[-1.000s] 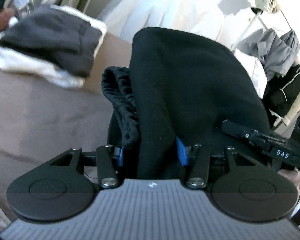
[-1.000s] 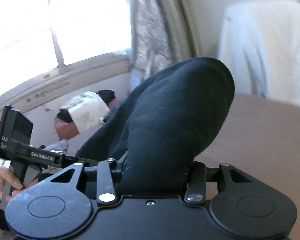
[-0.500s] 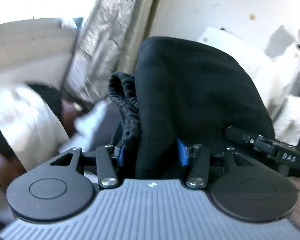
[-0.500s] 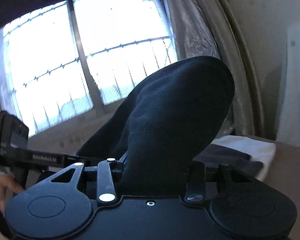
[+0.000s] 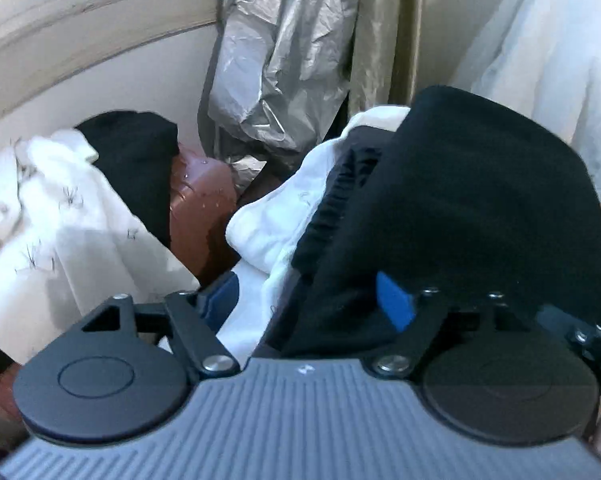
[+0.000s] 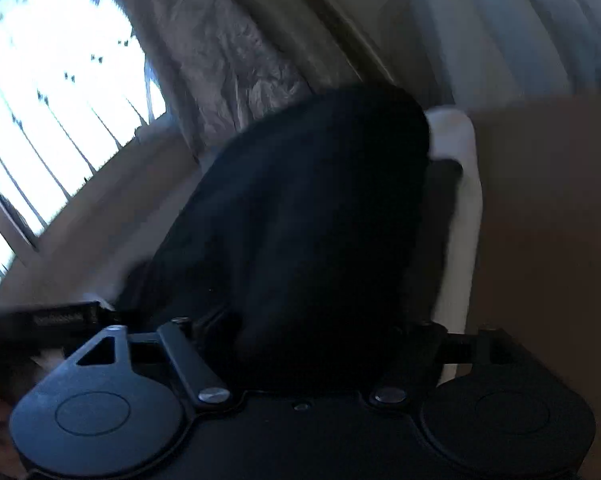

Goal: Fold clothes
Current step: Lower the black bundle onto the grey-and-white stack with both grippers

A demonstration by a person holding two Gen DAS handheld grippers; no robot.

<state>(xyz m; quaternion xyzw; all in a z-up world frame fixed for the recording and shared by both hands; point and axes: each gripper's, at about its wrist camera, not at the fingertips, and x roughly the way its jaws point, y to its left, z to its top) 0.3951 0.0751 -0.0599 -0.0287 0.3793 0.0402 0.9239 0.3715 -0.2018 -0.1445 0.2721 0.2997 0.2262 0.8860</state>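
Here black garment lies between open jaws.

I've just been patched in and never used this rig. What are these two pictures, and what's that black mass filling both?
Each picture comes from a camera on a hand-held two-finger gripper, looking forward along its fingers. In the left view, the left gripper looks open, its blue-padded fingers spread wide around a folded black garment. Behind lie white clothes and a silver curtain. The right view is blurred: the right gripper has the same garment between its fingers; its grip is unclear.
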